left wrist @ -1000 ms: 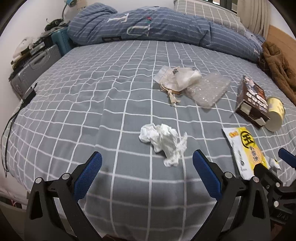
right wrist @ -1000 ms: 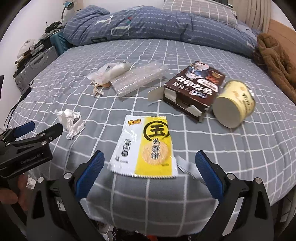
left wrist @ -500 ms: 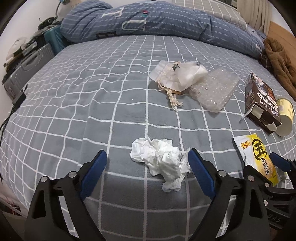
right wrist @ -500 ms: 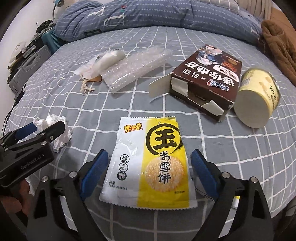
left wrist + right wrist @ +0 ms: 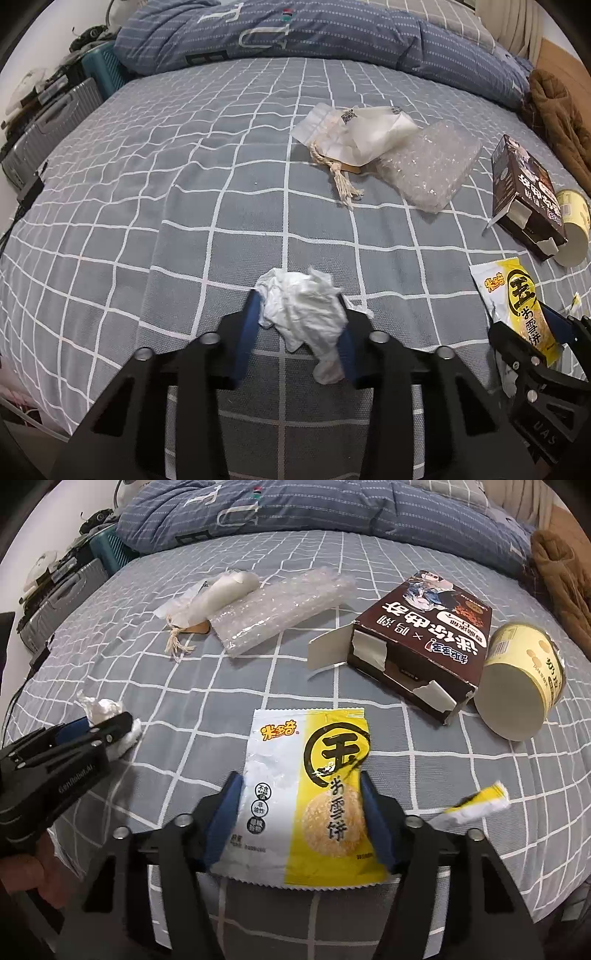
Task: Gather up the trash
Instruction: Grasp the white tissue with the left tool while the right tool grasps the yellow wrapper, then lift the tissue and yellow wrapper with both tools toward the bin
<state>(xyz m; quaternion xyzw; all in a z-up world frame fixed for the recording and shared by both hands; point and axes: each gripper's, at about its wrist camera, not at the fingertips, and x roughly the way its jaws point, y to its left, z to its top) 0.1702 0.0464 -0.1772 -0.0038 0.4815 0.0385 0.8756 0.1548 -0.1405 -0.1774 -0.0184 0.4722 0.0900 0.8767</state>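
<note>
My left gripper (image 5: 298, 312) is shut on a crumpled white tissue (image 5: 301, 308) lying on the grey checked bed; it also shows in the right wrist view (image 5: 107, 712). My right gripper (image 5: 301, 797) has its blue pads closed against both sides of a yellow and white snack wrapper (image 5: 306, 786), which also shows in the left wrist view (image 5: 513, 299). A small torn wrapper piece (image 5: 476, 805) lies to its right.
Further back lie a brown carton (image 5: 424, 642), a yellow paper cup (image 5: 524, 686) on its side, a bubble-wrap sheet (image 5: 280, 609) and a white pouch with a string (image 5: 210, 598). A folded blue duvet (image 5: 314, 33) lies at the far end. Suitcases (image 5: 48, 125) stand left of the bed.
Both grippers moved forward and down onto the bed and closed: the left around the tissue, the right around the snack wrapper. Both were open before.
</note>
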